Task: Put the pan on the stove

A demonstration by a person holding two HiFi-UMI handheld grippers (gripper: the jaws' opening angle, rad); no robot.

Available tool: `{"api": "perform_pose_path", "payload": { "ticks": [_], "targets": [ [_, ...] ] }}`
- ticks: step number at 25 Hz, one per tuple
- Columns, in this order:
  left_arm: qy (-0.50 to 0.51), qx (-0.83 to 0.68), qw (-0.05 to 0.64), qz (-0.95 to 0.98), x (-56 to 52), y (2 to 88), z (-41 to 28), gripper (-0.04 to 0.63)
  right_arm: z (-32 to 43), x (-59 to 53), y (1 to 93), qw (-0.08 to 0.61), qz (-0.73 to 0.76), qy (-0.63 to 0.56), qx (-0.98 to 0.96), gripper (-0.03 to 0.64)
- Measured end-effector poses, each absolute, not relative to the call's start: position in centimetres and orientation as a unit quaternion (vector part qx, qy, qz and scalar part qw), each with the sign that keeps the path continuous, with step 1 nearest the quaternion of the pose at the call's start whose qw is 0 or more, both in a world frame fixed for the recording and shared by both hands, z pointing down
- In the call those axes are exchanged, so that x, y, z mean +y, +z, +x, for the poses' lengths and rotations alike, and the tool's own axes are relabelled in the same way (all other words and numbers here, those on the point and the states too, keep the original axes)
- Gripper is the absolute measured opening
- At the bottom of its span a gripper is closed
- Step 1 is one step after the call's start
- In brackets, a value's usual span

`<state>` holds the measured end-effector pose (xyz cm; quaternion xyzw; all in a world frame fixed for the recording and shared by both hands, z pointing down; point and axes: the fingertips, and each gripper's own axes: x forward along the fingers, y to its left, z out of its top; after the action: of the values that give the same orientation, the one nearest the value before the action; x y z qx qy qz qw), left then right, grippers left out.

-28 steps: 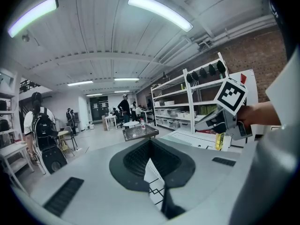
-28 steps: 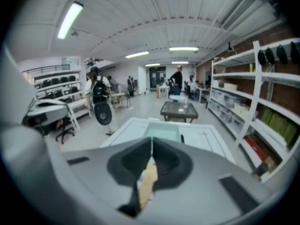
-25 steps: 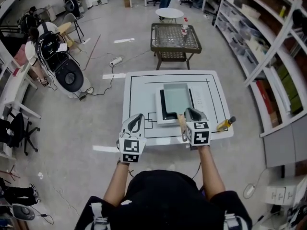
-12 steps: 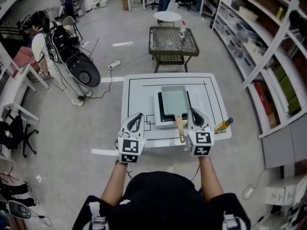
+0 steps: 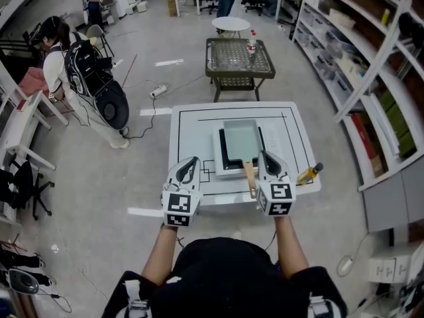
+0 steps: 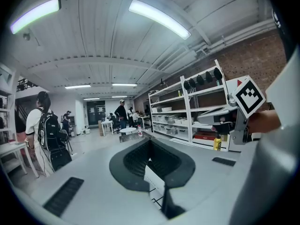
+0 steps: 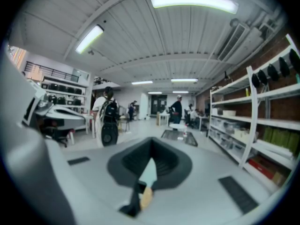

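A rectangular pan (image 5: 240, 140) with dark walls and a pale inside rests on the white stove (image 5: 218, 156) in the middle of the table (image 5: 291, 128). Its wooden handle (image 5: 250, 177) points at the front edge. My right gripper (image 5: 264, 154) hovers just right of that handle, shut and empty. In the right gripper view the handle (image 7: 145, 197) shows through the slit between the closed jaws. My left gripper (image 5: 192, 159) hangs over the table's front left part, shut with nothing in it. The left gripper view shows only the lined tabletop (image 6: 154, 189) through its slit.
A yellow bottle (image 5: 310, 172) lies at the table's right edge. Beyond the table stand a wicker side table (image 5: 241, 53) with a bottle and a round white table (image 5: 233, 22). Shelves (image 5: 371, 78) line the right wall. A person with a backpack (image 5: 83, 61) stands at the left.
Both grippers stay nearly where they were, the right one a touch further from the handle. The person with the backpack at the left has straightened and shifted.
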<state>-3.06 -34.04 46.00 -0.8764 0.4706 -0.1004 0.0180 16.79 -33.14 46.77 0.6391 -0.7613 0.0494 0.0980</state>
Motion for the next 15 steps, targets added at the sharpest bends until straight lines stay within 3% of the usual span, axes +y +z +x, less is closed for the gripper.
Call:
{"api": "perform_pose_path", "payload": {
  "ticks": [15],
  "targets": [
    [-0.096,0.467,0.031,-0.879,-33.91,45.18,-2.81,0.025,16.13,-33.38,47.33,0.106,0.634,0.052,-0.764,0.034]
  ]
}}
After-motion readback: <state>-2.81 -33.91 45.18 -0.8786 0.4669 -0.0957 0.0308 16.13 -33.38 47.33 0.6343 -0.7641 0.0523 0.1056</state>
